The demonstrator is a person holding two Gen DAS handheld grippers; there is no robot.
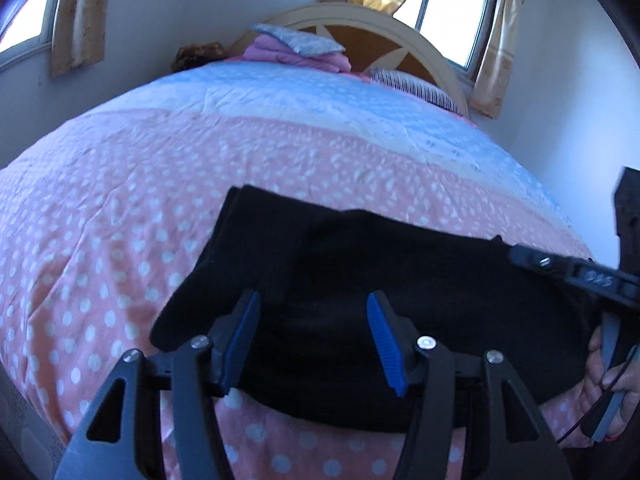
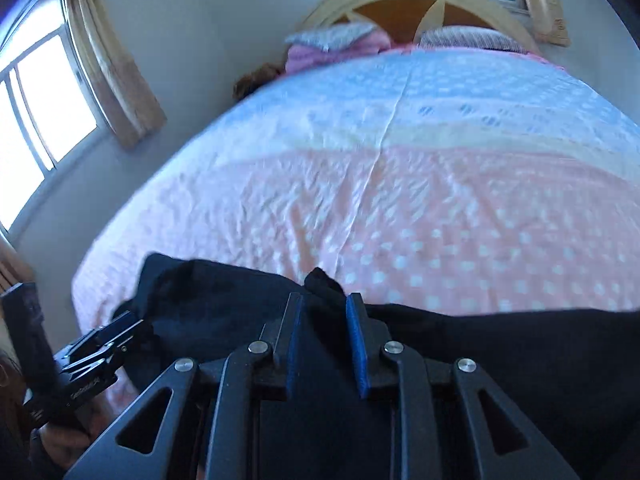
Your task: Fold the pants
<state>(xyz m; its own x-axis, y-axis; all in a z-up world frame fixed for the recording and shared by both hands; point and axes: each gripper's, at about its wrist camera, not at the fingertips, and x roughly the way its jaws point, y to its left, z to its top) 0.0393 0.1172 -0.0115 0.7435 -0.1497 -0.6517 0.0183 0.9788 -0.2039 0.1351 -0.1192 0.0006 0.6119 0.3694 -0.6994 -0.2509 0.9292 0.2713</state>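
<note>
The black pants (image 1: 360, 264) lie folded in a flat bundle on the pink polka-dot quilt (image 1: 120, 200) near the bed's front edge. My left gripper (image 1: 312, 304) is open, its blue-padded fingers apart just above the pants' near part, holding nothing. In the right wrist view the pants (image 2: 500, 344) spread across the bottom, with a small peak of cloth between the fingers. My right gripper (image 2: 322, 300) has its fingers close together around that cloth fold. The right gripper also shows at the pants' right edge in the left wrist view (image 1: 520, 254).
The quilt turns blue and white farther up (image 2: 400, 92). Folded pink and grey bedding (image 1: 300, 50) and a striped pillow (image 1: 412, 84) lie by the curved headboard (image 1: 360, 20). Curtained windows (image 2: 40, 100) flank the bed. The left gripper shows at the left in the right wrist view (image 2: 116, 340).
</note>
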